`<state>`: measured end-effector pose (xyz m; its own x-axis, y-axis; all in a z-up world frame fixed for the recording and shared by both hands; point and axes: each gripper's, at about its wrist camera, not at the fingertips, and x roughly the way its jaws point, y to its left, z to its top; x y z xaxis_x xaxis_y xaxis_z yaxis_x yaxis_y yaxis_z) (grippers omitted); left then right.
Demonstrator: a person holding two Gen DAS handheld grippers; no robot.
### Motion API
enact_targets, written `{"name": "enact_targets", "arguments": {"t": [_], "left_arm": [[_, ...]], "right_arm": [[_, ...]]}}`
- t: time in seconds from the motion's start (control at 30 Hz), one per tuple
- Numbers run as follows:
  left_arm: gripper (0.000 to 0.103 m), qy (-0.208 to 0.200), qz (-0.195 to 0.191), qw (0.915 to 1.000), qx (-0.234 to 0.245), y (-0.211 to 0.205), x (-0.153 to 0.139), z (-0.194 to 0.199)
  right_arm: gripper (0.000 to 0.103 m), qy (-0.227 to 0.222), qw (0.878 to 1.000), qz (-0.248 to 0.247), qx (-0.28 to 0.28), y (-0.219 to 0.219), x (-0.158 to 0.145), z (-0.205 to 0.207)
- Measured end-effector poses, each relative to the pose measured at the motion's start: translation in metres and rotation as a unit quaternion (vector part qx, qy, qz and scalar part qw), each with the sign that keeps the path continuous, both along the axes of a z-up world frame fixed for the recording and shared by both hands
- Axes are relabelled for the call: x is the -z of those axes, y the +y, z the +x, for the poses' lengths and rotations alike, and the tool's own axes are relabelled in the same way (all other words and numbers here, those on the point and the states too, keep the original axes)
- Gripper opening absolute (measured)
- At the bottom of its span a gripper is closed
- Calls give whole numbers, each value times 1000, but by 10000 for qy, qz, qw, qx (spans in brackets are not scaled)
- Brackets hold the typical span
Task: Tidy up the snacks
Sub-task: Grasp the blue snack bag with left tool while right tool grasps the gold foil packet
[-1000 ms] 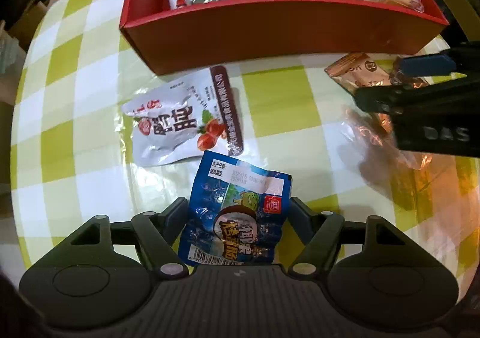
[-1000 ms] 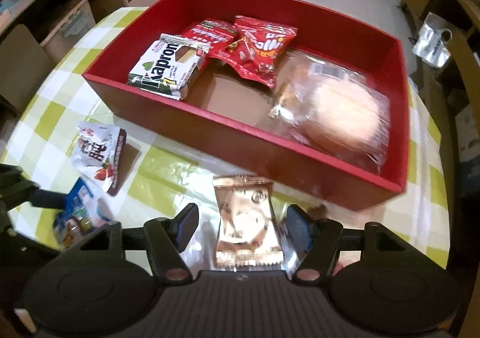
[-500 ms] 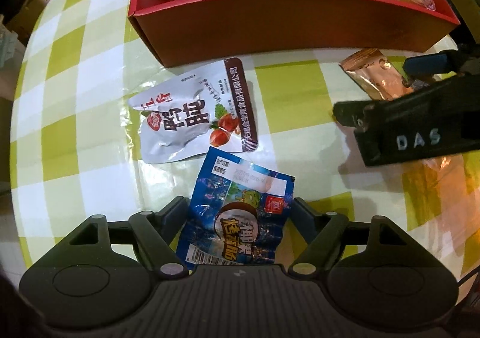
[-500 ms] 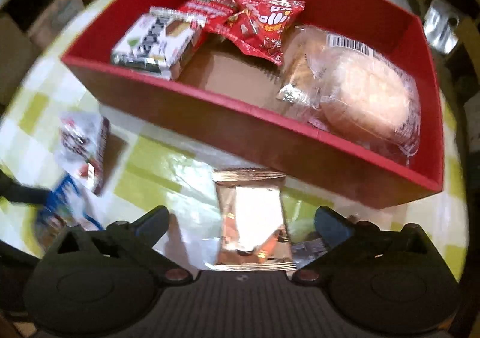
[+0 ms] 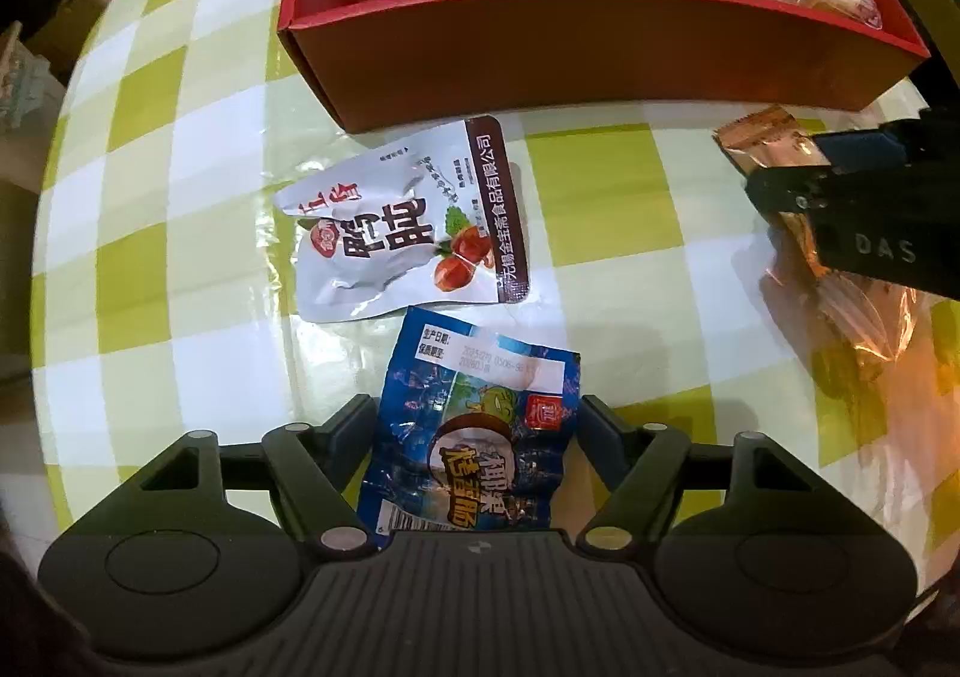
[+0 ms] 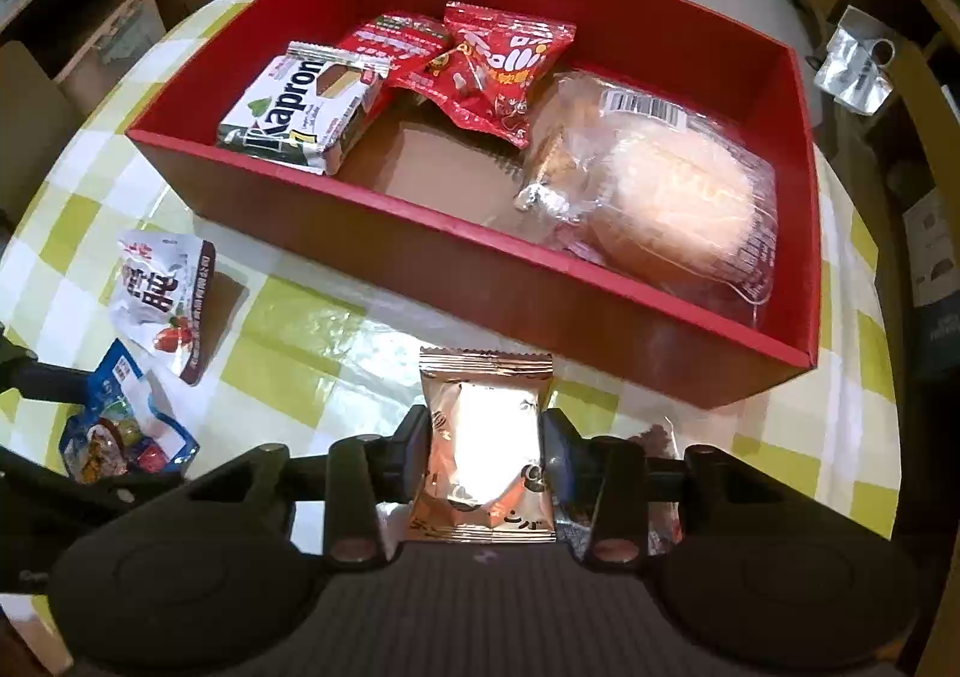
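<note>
A red box (image 6: 420,233) stands on the checkered table and holds a Kapron wafer pack (image 6: 300,107), red snack bags (image 6: 498,65) and a clear-wrapped bun (image 6: 660,185). My right gripper (image 6: 485,440) is shut on a copper foil packet (image 6: 480,455) just in front of the box; the packet also shows in the left wrist view (image 5: 774,143). My left gripper (image 5: 474,425) has its fingers against both sides of a blue snack bag (image 5: 474,437), which rests on the table. A white pouch (image 5: 408,227) lies between that bag and the box.
The round table (image 5: 150,197) has a green and white checkered cloth under a shiny cover. Its edge curves close on the left. Cardboard boxes and shelves (image 6: 108,17) stand beyond the table. The box (image 5: 600,53) has a bare cardboard patch of floor (image 6: 438,161) in its middle.
My right gripper opened wide, then closed on the copper packet. My left gripper, still around the blue bag, shifted slightly relative to the box.
</note>
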<state>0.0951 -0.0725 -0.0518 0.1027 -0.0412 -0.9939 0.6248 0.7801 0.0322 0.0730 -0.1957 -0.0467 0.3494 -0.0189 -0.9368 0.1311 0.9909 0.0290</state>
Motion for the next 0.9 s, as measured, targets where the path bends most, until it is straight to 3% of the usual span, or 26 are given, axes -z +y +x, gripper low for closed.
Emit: {"name": "enact_targets", "arguments": {"t": [0.33, 0.7, 0.83, 0.9], "left_arm": [[78, -100, -119, 9999, -48, -2, -17, -2], [78, -159, 103, 9998, 106, -6, -10, -11], [81, -207, 124, 9996, 165, -5, -7, -11], [90, -264, 154, 9994, 150, -3, -4, -11]], "right_arm": [[47, -257, 9997, 46, 31, 1, -26, -25], [46, -364, 9993, 61, 27, 4, -33, -34], [46, -330, 9994, 95, 52, 4, -31, -33], [47, -318, 9994, 135, 46, 3, -30, -33]]}}
